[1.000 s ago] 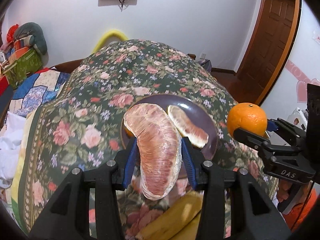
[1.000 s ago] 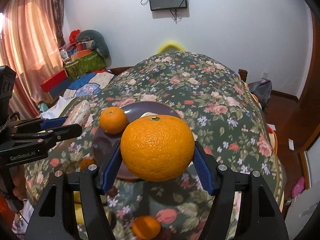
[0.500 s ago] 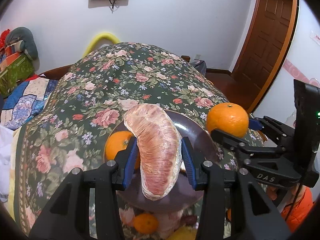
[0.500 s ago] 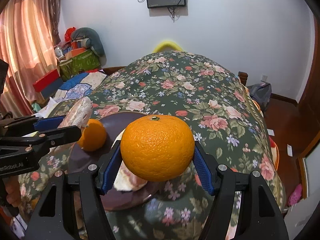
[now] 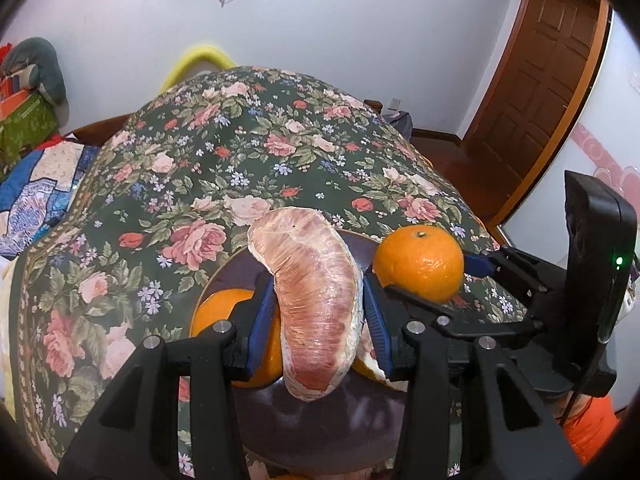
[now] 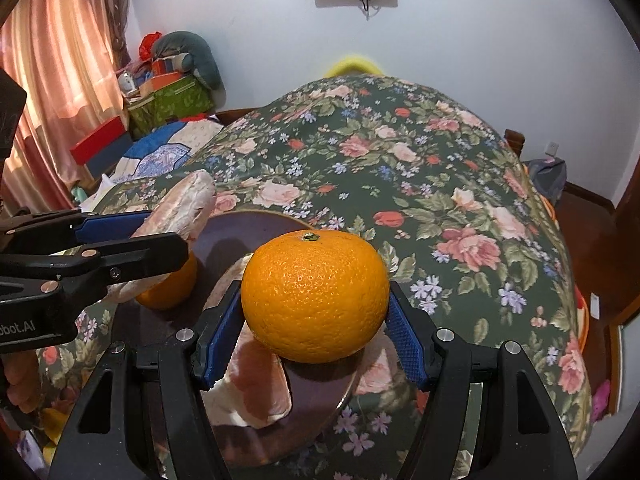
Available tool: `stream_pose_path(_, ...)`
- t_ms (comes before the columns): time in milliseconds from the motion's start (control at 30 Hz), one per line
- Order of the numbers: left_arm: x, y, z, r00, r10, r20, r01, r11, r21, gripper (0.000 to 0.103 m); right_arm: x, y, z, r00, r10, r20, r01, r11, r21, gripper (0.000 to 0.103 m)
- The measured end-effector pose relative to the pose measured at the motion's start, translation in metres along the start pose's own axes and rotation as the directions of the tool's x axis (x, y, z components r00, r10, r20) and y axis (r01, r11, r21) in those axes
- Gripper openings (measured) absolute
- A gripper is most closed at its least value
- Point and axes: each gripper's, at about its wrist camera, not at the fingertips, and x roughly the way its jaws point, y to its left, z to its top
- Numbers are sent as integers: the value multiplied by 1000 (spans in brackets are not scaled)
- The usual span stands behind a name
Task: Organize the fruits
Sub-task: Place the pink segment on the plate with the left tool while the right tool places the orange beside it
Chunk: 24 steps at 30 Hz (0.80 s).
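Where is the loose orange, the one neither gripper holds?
The loose orange sits on the left part of the dark plate, partly hidden behind the left gripper and the pomelo piece it grips.

Left gripper [image 5: 318, 312]: moved with pomelo segment [image 5: 316, 300] over plate [image 5: 320, 420].
Right gripper [image 6: 314, 316]: carried orange [image 6: 315, 296] in above plate's right edge.
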Motion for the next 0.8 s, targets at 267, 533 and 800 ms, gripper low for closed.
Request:
stream_pose_path(267,15,-2,-1,999,-27,-47,26,1000,-13,44,7,5,-1,1000,-5,-23,5,1000,-29,66)
stream_pose_path(533,4,-1,1,1000,-2,-20,2,1000,8,48,1,1,-2,1000,-10,-14,9,1000,-19,70)
stream_pose_path(800,-22,1,-2,1000,26,5,-26,1000,8,48,-28,6,-1,999,-37,29,37,999,-18,70)
